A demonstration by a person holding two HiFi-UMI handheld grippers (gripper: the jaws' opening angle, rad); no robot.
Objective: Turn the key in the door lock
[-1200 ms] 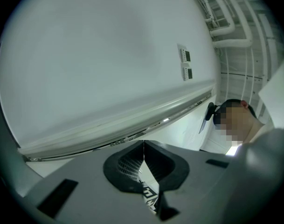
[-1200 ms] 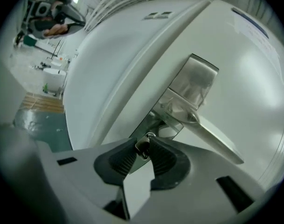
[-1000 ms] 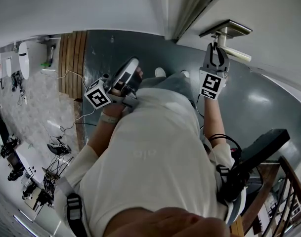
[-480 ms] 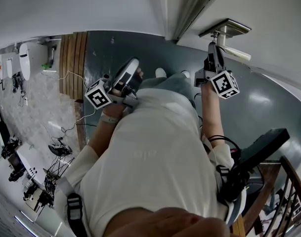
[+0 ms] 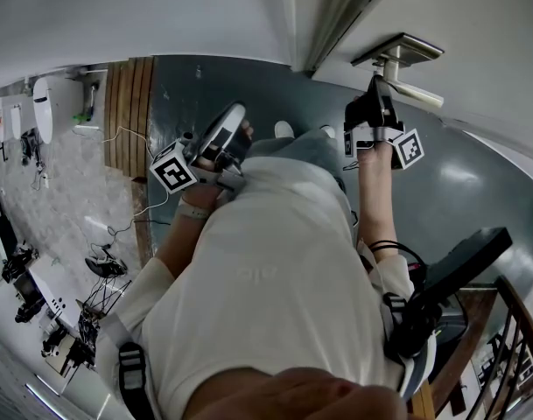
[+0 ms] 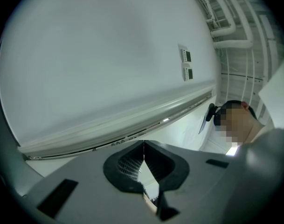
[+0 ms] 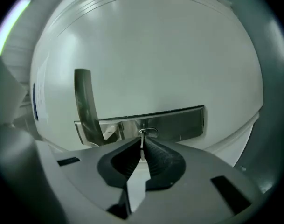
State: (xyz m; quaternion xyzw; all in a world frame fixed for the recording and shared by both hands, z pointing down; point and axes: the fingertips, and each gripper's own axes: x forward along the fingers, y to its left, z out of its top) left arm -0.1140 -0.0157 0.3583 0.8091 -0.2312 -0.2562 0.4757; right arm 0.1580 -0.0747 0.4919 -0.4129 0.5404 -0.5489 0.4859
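- The white door (image 7: 146, 55) carried a long brushed-metal lock plate (image 7: 179, 121), lying crosswise, dead ahead of the right tongs (image 7: 142, 146).
- The right tongs were clamped on the thin silver key (image 7: 142, 139), which was seated in the plate with its shaft in line with the jaws.
- The left tongs (image 6: 144, 158) were closed and empty, well apart from the lock.

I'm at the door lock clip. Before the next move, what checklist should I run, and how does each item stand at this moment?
1. Right tongs shut on the key: ok.
2. Key seated in the keyhole of the lock plate: ok, its end meets the oval opening.
3. Door handle clear of the grip: ok, it stands off to the left in the right gripper view.
4. Left tongs out of the way: ok, shut, empty, held away from the door.
5. How far the key is turned, and the bolt's state: cannot tell.
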